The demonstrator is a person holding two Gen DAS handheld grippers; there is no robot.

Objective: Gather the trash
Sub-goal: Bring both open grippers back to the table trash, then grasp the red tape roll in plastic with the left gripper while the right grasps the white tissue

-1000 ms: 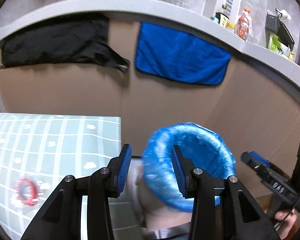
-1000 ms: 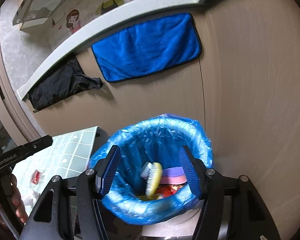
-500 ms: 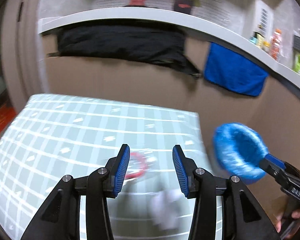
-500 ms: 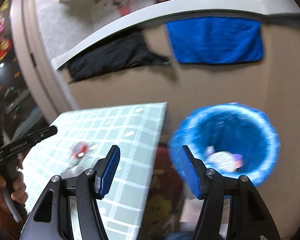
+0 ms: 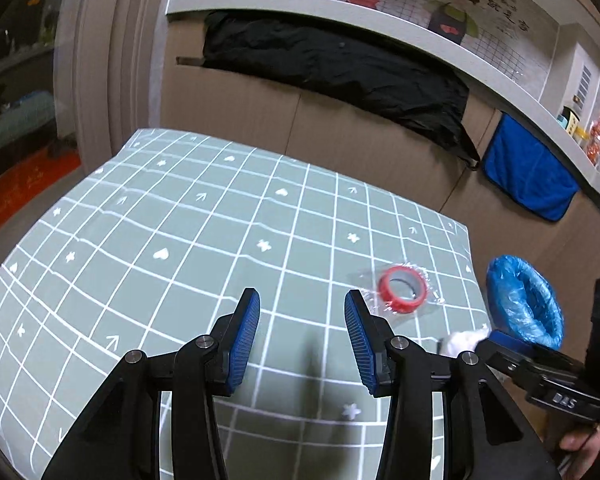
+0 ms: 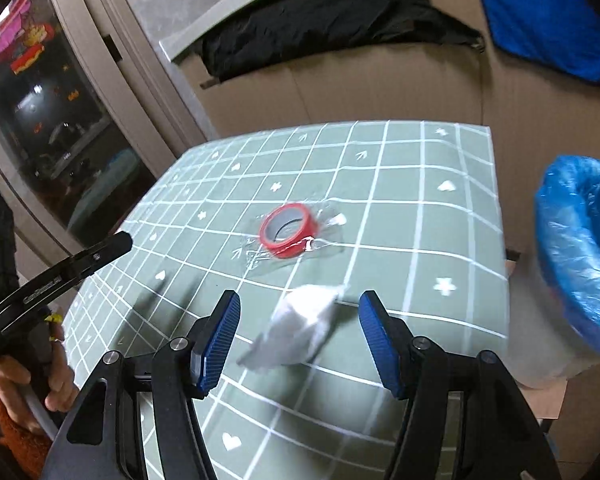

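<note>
Both our grippers over the green checked worktop (image 5: 180, 240)

Our left gripper (image 5: 302, 338) and right gripper (image 6: 300, 338) hold their jaws apart, empty. A crumpled white tissue (image 6: 300, 324) lies between the right jaws (blurred); red tape roll (image 6: 287, 230) beyond them; blue-lined bin (image 6: 580, 252) off right, cardboard wall (image 5: 240, 112) behind.

A red tape roll (image 6: 287, 230) lies flat, hole up, inside a clear crinkled wrapper on the green gridded desk (image 6: 420, 208). A crumpled white tissue (image 6: 300, 324) rests near it, at about 5 o'clock. Off the desk's edge at 3 o'clock stands the bin (image 6: 580, 248) — blue-lined, mouth open.
</note>
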